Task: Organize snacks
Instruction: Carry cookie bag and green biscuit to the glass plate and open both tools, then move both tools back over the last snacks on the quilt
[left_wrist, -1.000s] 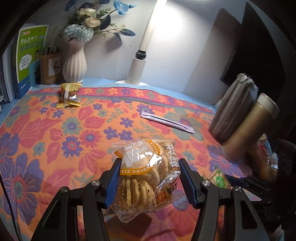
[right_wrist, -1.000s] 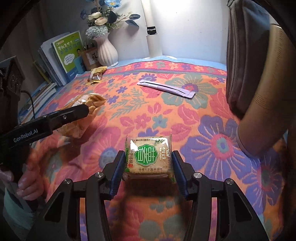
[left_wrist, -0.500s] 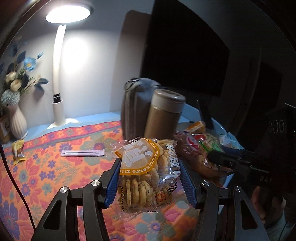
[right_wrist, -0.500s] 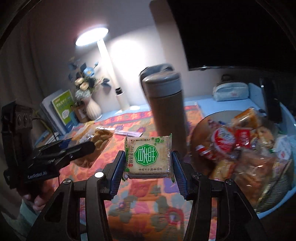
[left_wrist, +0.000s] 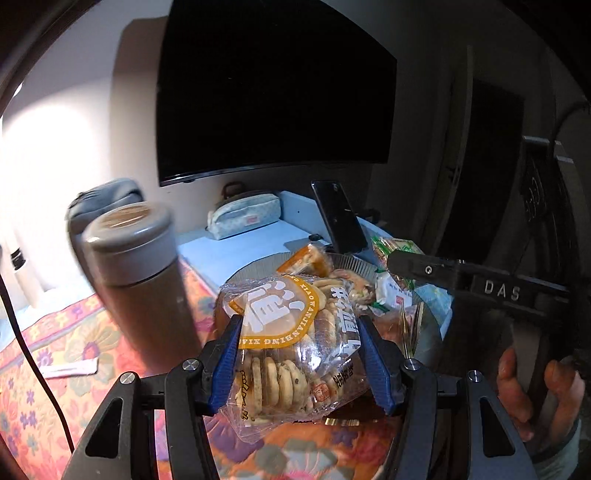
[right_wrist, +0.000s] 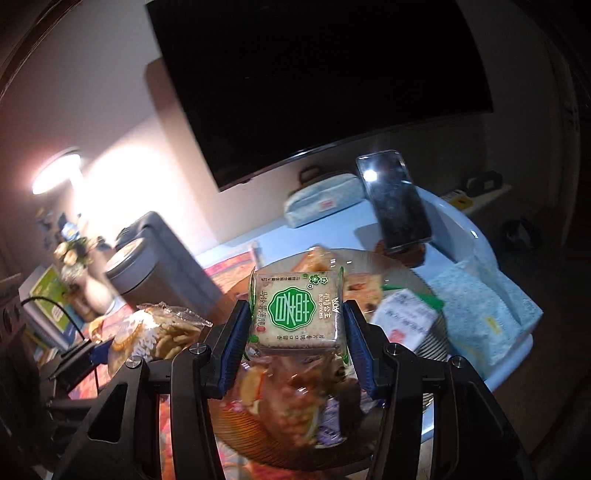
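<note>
Left wrist view: the left tool (left_wrist: 301, 360) is clamped on a cookie bag (left_wrist: 295, 347) at frame centre, before the snack plate (left_wrist: 255, 266), probably for dropping there. Right tool (right_wrist: 293, 349) grips a green cracker pack (right_wrist: 297, 312) above that plate, centre frame.

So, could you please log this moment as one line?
left hand-held gripper: shut on cookie bag | right hand-held gripper: shut on green-label packet | both over snack bowl

You've swung both grippers off the floral cloth (left_wrist: 55, 369) to above the snack plate (right_wrist: 373, 258), lifting both packets along.
</note>
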